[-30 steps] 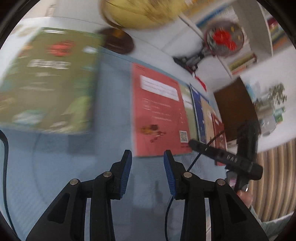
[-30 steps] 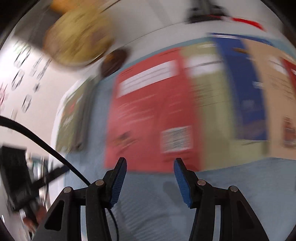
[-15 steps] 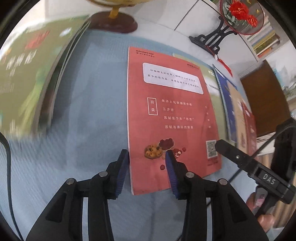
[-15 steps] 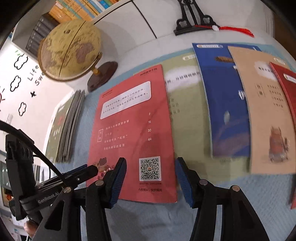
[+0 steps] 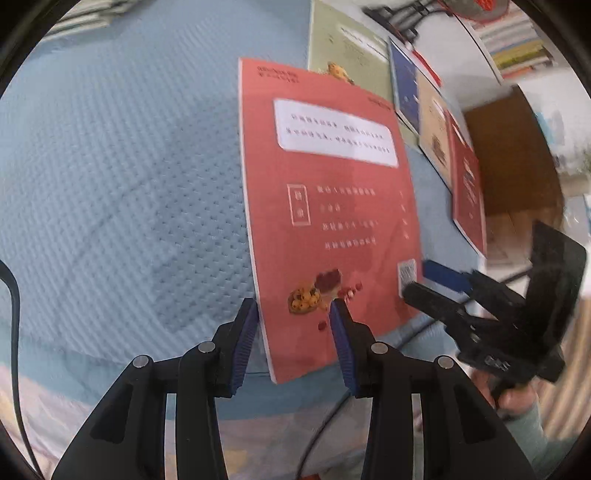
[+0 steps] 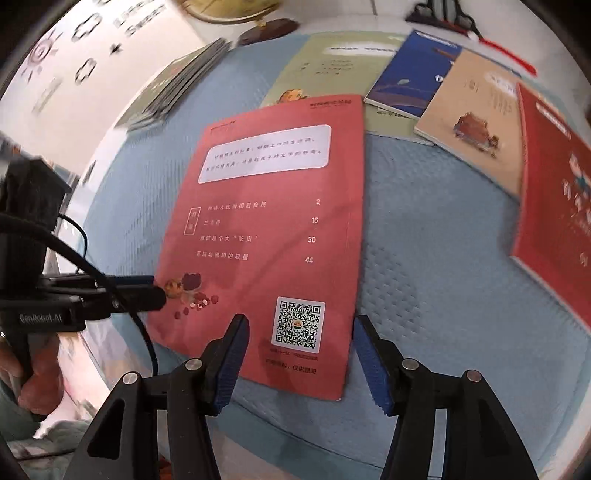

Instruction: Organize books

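Observation:
A thin red book (image 5: 332,206) (image 6: 266,236) lies back cover up on the blue quilted cloth (image 5: 122,166). My left gripper (image 5: 293,334) is open with its jaws around the book's near left corner. It also shows in the right wrist view (image 6: 147,291) at the book's left edge. My right gripper (image 6: 299,358) is open with its jaws around the book's near right edge, by the QR code. It also shows in the left wrist view (image 5: 424,284). Beyond lie a green book (image 6: 332,70), a blue book (image 6: 410,74), a tan book (image 6: 476,122) and another red book (image 6: 554,206).
A stack of green books (image 6: 177,85) lies at the far left of the cloth. A globe's wooden base (image 6: 266,27) and a black ornament stand (image 6: 443,18) stand behind the books. A bookshelf (image 5: 517,48) and a brown cabinet (image 5: 517,162) are at the right.
Both grippers have moved down and closer to the red book. The left jaws now sit around its near left corner and the right jaws around its near right edge.

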A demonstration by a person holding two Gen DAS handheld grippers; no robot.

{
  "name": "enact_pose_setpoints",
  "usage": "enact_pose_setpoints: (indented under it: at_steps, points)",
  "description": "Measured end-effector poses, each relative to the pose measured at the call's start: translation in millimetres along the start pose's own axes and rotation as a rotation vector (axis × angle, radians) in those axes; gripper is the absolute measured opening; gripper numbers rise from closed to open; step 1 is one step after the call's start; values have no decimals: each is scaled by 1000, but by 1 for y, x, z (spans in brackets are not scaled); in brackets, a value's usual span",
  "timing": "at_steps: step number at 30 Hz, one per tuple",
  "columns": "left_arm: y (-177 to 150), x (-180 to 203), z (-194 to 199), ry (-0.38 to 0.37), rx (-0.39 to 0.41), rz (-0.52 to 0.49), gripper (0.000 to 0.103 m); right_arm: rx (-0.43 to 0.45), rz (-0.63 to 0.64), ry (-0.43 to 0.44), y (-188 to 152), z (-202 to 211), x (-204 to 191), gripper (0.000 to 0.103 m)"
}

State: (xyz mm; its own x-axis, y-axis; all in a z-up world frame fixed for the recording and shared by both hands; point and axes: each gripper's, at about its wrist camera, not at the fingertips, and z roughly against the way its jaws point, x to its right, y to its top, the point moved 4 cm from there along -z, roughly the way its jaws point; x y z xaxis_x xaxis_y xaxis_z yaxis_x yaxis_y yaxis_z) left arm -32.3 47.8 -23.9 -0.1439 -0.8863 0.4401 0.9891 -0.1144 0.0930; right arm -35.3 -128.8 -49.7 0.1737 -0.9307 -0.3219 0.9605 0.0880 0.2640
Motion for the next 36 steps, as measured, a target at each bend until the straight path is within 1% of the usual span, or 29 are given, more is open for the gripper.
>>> enact_pose_setpoints:
  at_steps: [3, 6, 7, 8, 10, 12, 13, 14, 15, 17, 18, 20, 23, 24, 25, 26, 27, 28, 29, 30, 31, 33, 34, 36]
  points:
    - [3, 7, -1, 118, 57, 38, 37, 38, -30, 24, 8, 1, 14, 57]
    - [3, 8, -5, 164, 57, 43, 37, 94, -66, 34, 24, -4, 29, 57]
    - [3, 10, -5, 177, 62, 38, 38, 104, -65, 36, 19, -1, 30, 57]
    - [4, 9, -4, 182, 66, 39, 38, 116, -63, 38, 21, -4, 30, 59]
    - [3, 10, -5, 191, 82, 57, 38, 138, -75, 64, 17, -2, 29, 68]
    - [1, 13, -8, 185, 88, 72, 38, 144, -63, 80, 11, 2, 25, 70]
    - [-2, 14, -9, 181, 86, 82, 38, 140, -34, 78, 7, 3, 21, 70]
    - [-5, 17, -10, 186, 89, 84, 38, 135, -19, 81, 11, 2, 19, 70]
    - [-7, 22, -12, 202, 91, 74, 39, 128, -6, 99, 10, 2, 18, 70]
    - [-14, 33, -15, 262, 98, 27, 40, 118, -3, 128, 6, 3, 18, 70]
    - [-19, 37, -16, 273, 99, 17, 40, 113, -8, 143, 6, 4, 20, 70]
    - [-24, 38, -16, 252, 101, 36, 40, 108, -27, 178, 6, 6, 26, 70]
    - [-30, 36, -14, 202, 114, 74, 40, 90, -55, 263, 8, 13, 35, 70]
    - [-32, 36, -14, 194, 114, 81, 40, 88, -62, 284, 7, 17, 37, 70]
    - [-35, 35, -13, 197, 116, 86, 40, 88, -72, 328, 7, 23, 38, 70]
    - [-36, 35, -14, 202, 118, 85, 40, 86, -91, 407, 8, 30, 40, 71]
    - [-36, 36, -14, 202, 122, 79, 40, 85, -128, 508, 8, 38, 43, 75]
    - [-36, 36, -15, 191, 133, 74, 40, 87, -171, 593, 9, 41, 47, 83]
    - [-38, 34, -14, 176, 144, 75, 40, 83, -216, 666, 9, 40, 51, 87]
    - [-39, 31, -13, 148, 164, 82, 40, 60, -267, 729, 10, 31, 56, 88]
    - [-39, 30, -12, 129, 173, 89, 40, 44, -291, 739, 9, 25, 60, 87]
    - [-42, 21, -8, 64, 188, 116, 40, 18, -350, 725, 7, 4, 67, 87]
    - [-41, 20, -9, 39, 190, 128, 40, -3, -383, 738, 6, -7, 68, 86]
    - [-42, 15, -7, 4, 194, 146, 40, -9, -380, 770, 9, -8, 59, 85]
